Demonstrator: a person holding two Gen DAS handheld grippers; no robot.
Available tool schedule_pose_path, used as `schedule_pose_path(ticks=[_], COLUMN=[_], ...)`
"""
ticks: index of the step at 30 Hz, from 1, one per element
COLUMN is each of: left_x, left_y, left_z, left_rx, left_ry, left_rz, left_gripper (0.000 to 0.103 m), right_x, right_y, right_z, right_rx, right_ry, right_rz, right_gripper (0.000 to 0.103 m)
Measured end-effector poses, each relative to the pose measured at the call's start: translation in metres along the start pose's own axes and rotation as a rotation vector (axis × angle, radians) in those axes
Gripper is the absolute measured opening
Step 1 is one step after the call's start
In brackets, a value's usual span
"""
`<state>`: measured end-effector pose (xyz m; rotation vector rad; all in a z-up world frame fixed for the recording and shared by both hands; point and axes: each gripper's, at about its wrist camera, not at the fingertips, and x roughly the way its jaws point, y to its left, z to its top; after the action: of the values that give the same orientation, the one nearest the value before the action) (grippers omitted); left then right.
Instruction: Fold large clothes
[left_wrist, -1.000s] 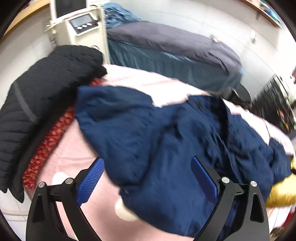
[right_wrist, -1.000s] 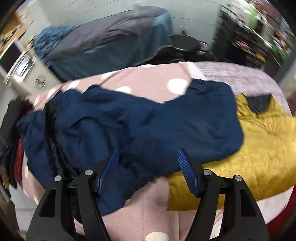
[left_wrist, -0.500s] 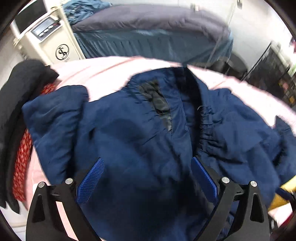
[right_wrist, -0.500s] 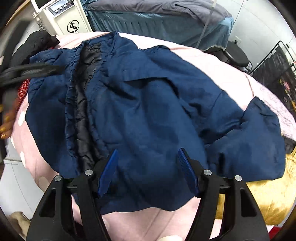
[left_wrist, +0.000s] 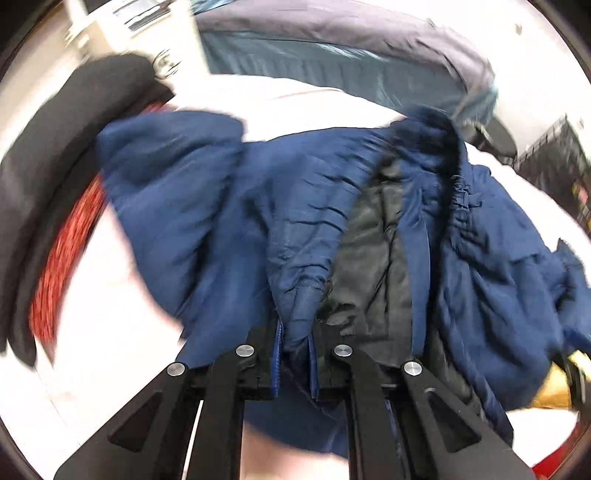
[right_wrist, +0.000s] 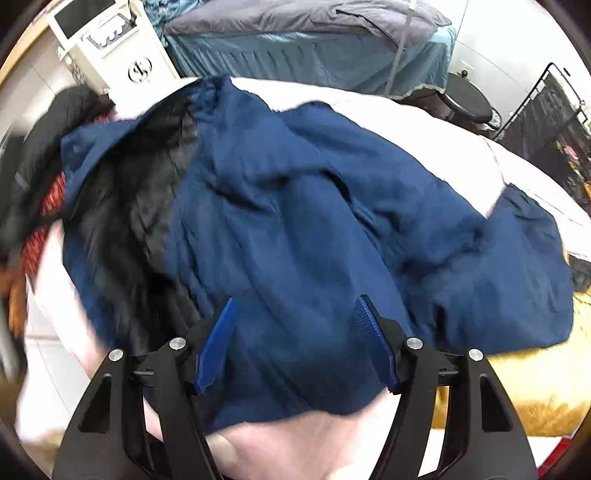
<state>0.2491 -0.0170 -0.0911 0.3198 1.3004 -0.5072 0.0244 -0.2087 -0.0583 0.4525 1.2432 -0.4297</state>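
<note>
A large navy blue jacket (left_wrist: 207, 206) with a black lining (left_wrist: 373, 258) lies crumpled on a pink bed cover (left_wrist: 110, 332). My left gripper (left_wrist: 295, 354) is shut on a fold of the jacket's front edge beside the lining. In the right wrist view the jacket (right_wrist: 314, 221) spreads across the bed, lining (right_wrist: 147, 206) at the left. My right gripper (right_wrist: 299, 339) is open, its blue pads just above the jacket's near hem, holding nothing.
A black quilted garment (left_wrist: 55, 147) over a red patterned one (left_wrist: 70, 243) lies at the bed's left. A yellow garment (right_wrist: 517, 391) lies at the right. A white machine (right_wrist: 110, 48), a second bed (right_wrist: 314, 51) and a black rack (right_wrist: 554, 118) stand behind.
My left gripper has moved down onto the jacket's front edge and shut on it. My right gripper stays open and has shifted slightly over the jacket's hem.
</note>
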Motion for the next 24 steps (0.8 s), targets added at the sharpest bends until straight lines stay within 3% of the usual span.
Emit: schedule_pose_path(ticks=[6, 9, 11, 12, 13, 14, 15, 16, 20, 24], left_x=[-0.029, -0.041, -0.050, -0.053, -0.056, -0.057, -0.058, -0.058, -0.061, -0.070], left_y=[0.033, 0.021, 0.010, 0.007, 0.004, 0.003, 0.003, 0.004, 0.015, 0.028], left_z=[-0.033, -0.042, -0.048, -0.052, -0.055, -0.058, -0.061, -0.064, -0.074, -0.081], left_rx=[-0.077, -0.078, -0.055, -0.045, -0.035, -0.029, -0.023, -0.022, -0.003, 0.063], left_ry=[-0.025, -0.049, -0.072, -0.078, -0.081, -0.081, -0.080, -0.080, -0.074, -0.066], left_rz=[-0.016, -0.017, -0.016, -0.009, -0.002, 0.001, 0.002, 0.004, 0.019, 0.040], left_gripper=[0.010, 0.010, 0.010, 0.010, 0.010, 0.010, 0.010, 0.010, 0.010, 0.010], right_x=[0.059, 0.104, 0.128, 0.140, 0.153, 0.157, 0.156, 0.150, 0.093, 0.006], right_y=[0.060, 0.085, 0.091, 0.092, 0.090, 0.086, 0.079, 0.071, 0.041, -0.006], right_z=[0.058, 0.070, 0.073, 0.073, 0.071, 0.070, 0.067, 0.064, 0.044, 0.005], right_rx=[0.072, 0.140, 0.175, 0.178, 0.161, 0.151, 0.165, 0.182, 0.159, 0.099], right_ry=[0.074, 0.092, 0.119, 0.145, 0.164, 0.162, 0.148, 0.132, 0.037, -0.094], right_rz=[0.122, 0.023, 0.011, -0.015, -0.088, -0.124, -0.095, -0.070, -0.003, 0.004], right_gripper=[0.067, 0.067, 0.067, 0.060, 0.036, 0.033, 0.023, 0.019, 0.017, 0.016])
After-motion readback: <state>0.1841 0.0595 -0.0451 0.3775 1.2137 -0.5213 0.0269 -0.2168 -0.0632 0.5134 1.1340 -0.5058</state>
